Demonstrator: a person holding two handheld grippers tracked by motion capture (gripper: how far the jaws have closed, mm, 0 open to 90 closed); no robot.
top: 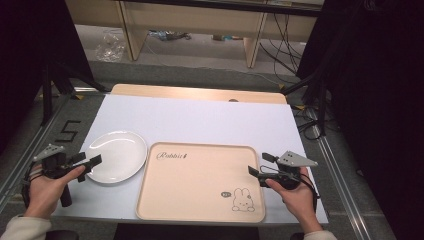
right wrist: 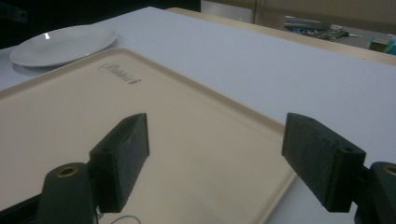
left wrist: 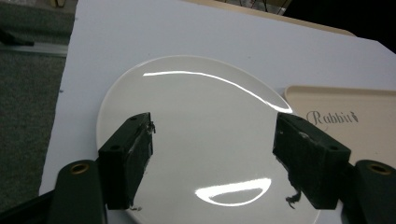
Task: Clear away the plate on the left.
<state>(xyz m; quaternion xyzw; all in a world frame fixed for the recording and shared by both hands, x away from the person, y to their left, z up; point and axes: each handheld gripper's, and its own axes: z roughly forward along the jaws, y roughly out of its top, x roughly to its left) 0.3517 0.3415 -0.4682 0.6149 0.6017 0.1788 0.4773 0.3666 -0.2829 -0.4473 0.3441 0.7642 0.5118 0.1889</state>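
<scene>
A round white plate [top: 116, 156] is seen on the left part of the pale surface [top: 210, 120], just beside the left edge of a beige tray [top: 200, 182]. The plate is shallow, glossy and plain, and bright reflections are shown on its rim and middle. The left tool [top: 89, 163] is held over the near left edge of the plate, its jaws wide apart with nothing pressed between them. The right tool [top: 256, 169] is held at the right edge of the tray, also spread apart and empty.
</scene>
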